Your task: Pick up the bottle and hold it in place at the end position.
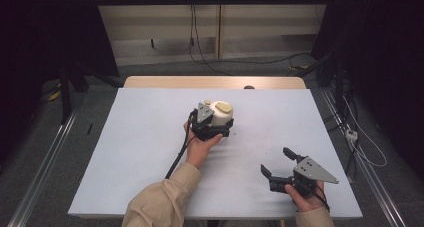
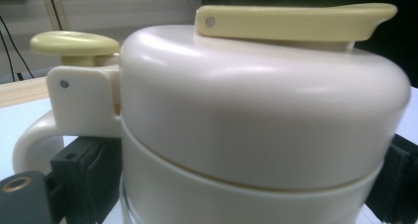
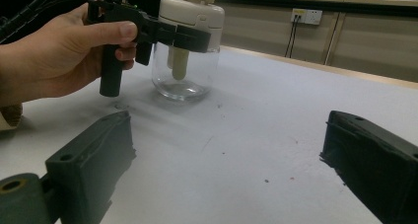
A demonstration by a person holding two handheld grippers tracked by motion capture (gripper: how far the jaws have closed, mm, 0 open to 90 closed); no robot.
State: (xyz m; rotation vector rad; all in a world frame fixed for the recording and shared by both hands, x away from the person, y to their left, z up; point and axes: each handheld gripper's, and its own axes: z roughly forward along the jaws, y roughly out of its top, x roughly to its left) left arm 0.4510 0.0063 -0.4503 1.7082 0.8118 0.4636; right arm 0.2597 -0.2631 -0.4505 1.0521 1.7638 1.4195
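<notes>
Right claw (image 1: 278, 163) gapes released; left claw (image 1: 214, 128) grasps the jug (image 1: 220, 113) on the table (image 1: 140, 152).

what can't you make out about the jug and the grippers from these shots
- Jug, high view: its glass lower body is hidden under the cream lid and the left gripper.
- Jug, left gripper view: bottom cut off by the frame edge; contents cannot be judged there.
- Left gripper jaw contact, right gripper view: the far side is hidden behind the jug.
- Small round thing at the table's far edge, high view: too small to identify.
</notes>
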